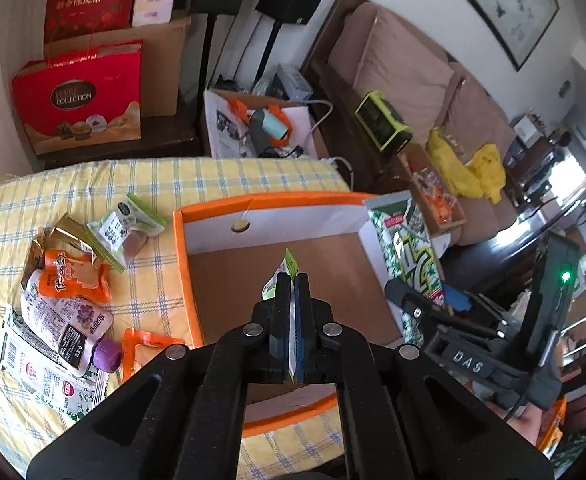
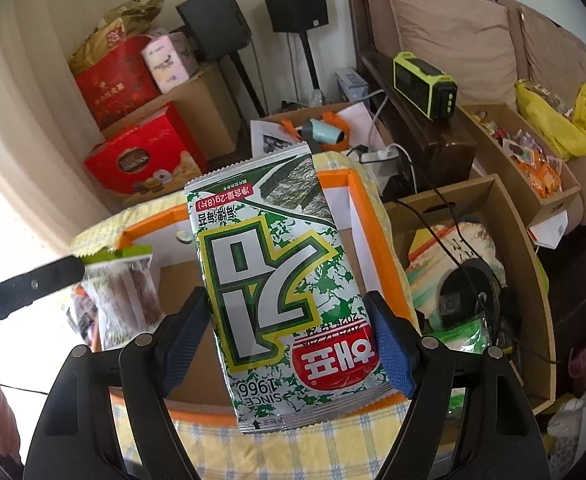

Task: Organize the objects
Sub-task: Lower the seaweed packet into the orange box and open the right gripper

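My left gripper (image 1: 293, 282) is shut on a thin snack packet with a green top edge (image 1: 291, 265), held over the orange-rimmed cardboard box (image 1: 181, 272). In the right wrist view that packet (image 2: 121, 288) hangs at the left, over the box's left side. My right gripper (image 2: 289, 344) is shut on a green-and-white seaweed packet (image 2: 277, 280), its blue pads (image 2: 391, 354) pressing both side edges. It stands upright over the box (image 2: 367, 228). The left wrist view shows the seaweed packet (image 1: 409, 256) at the box's right wall.
Several loose snack packets and a purple-capped pouch (image 1: 73, 320) lie on the yellow checked cloth (image 1: 53, 188) left of the box. To the right stand open cardboard boxes (image 2: 525, 280) with cables and bags. A sofa (image 2: 445, 28), speakers and red gift bags (image 1: 77, 104) are behind.
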{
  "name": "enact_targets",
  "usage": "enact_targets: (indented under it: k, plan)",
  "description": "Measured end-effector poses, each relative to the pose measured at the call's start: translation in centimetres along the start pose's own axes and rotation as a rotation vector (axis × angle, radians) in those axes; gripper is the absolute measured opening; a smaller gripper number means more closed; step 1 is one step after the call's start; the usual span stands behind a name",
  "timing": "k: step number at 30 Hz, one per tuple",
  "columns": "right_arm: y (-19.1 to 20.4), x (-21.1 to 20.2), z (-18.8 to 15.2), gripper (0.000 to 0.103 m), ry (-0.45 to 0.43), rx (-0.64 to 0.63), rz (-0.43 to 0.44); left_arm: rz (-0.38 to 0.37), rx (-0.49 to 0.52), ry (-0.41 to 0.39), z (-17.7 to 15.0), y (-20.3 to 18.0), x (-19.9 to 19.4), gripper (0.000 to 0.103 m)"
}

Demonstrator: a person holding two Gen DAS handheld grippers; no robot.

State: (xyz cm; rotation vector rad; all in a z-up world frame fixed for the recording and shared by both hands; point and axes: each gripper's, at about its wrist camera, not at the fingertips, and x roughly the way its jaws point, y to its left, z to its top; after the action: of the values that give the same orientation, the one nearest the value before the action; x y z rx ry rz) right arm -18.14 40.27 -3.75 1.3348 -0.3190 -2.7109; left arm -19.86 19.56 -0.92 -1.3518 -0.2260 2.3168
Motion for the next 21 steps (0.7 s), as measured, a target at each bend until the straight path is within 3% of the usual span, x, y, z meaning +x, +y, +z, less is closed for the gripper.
enact_targets:
  k: [7, 16, 17, 21]
  plan:
    - [-0.3, 2.1, 0.1, 0.081, 0.025, 0.019, -0.01, 0.025, -0.002, 0.022, -0.3, 0.7, 1.3, 0.002]
    - [0.4, 1.9, 0.2, 0.08, 0.027, -0.045, -0.044, 0.161, 0.095, 0.013, -1.5, 0.1, 2.5, 0.002]
    - [0.5, 1.7, 0.2, 0.08, 0.023, -0.053, -0.053, 0.166, 0.091, 0.012, -1.5, 0.2, 2.5, 0.004]
    - [0.8, 0.9, 0.3, 0.081, 0.004, -0.073, -0.07, 0.178, 0.08, 0.012, -1.7, 0.6, 2.8, 0.027]
